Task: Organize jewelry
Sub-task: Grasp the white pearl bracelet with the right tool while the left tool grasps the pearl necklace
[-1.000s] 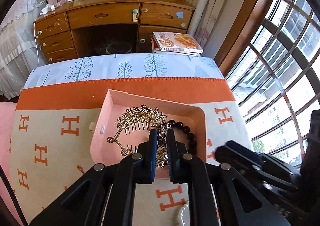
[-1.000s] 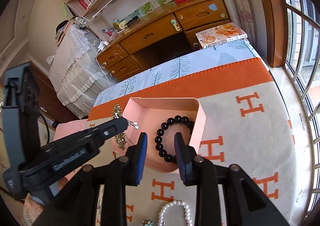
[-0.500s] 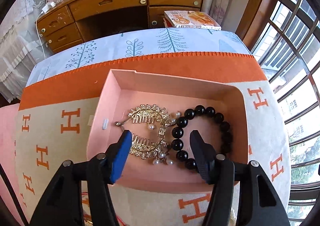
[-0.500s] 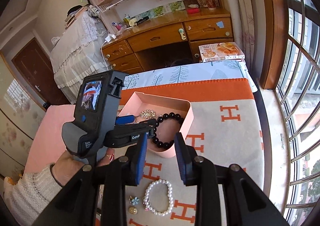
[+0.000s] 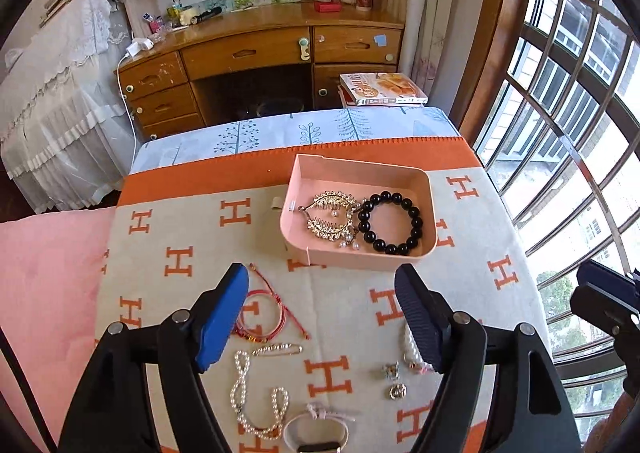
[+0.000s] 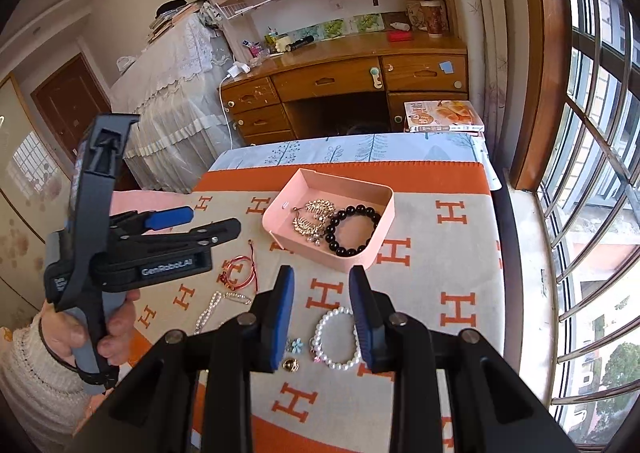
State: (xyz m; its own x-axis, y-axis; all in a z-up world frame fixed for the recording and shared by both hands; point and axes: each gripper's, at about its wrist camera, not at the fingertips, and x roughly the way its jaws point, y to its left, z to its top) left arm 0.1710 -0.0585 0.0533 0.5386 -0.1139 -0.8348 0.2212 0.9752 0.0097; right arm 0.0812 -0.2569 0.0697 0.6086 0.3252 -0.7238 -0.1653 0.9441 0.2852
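Left wrist view: pink tray [image 5: 304, 181] sits on the H-patterned blanket [image 5: 180, 229], holding a gold hair comb [image 5: 330, 219] and, touching it, a black bead bracelet [image 5: 394, 223]. Loose pieces lie nearer: red cord bracelet [image 5: 266, 311], pearl strand [image 5: 256, 401], small charms [image 5: 394, 381]. Left gripper [image 5: 320, 317] is spread wide and holds nothing, above the red cord. Right gripper [image 6: 322, 319] is parted moderately, empty, over a white pearl bracelet [image 6: 336, 337]. Risk, as judged: thin cord slips between pads; soft blanket bunches into the pinch; comb teeth snag added beads.
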